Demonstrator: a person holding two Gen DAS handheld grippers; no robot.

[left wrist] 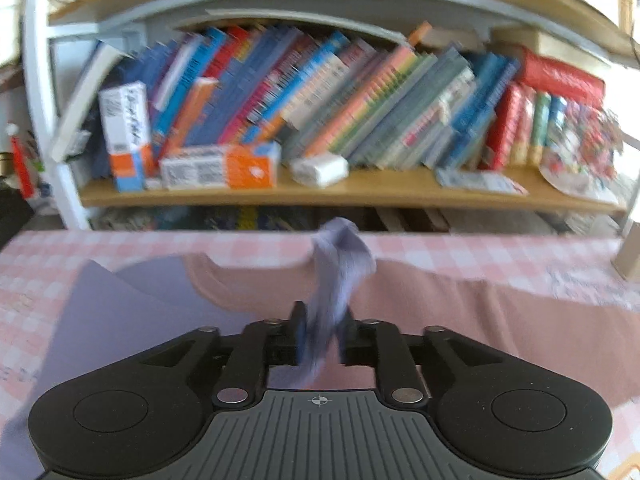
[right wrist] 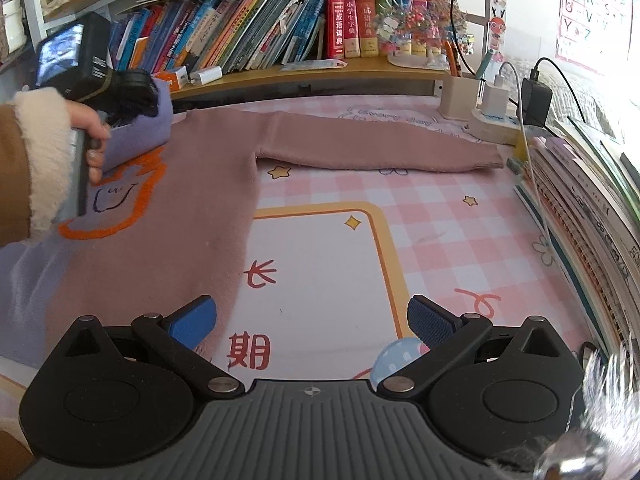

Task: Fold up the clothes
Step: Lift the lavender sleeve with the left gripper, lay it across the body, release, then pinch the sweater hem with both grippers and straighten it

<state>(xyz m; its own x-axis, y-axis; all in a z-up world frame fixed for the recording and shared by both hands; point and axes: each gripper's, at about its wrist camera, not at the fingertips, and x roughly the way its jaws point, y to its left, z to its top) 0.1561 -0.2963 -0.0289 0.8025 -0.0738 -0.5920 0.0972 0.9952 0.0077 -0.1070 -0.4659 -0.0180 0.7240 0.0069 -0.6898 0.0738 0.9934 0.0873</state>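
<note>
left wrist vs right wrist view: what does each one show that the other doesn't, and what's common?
Left wrist only: a close look between the left gripper fingers, with the purple sleeve cuff bunched there, and the sweater's neckline.

Right wrist only: the open, empty right gripper, the outstretched pink sleeve, the sweater's orange embroidery, the person's hand gripping the left gripper's handle, the power strip, and stacked books on the right.

Both: the pink sweater, the checked tablecloth and the bookshelf.
</note>
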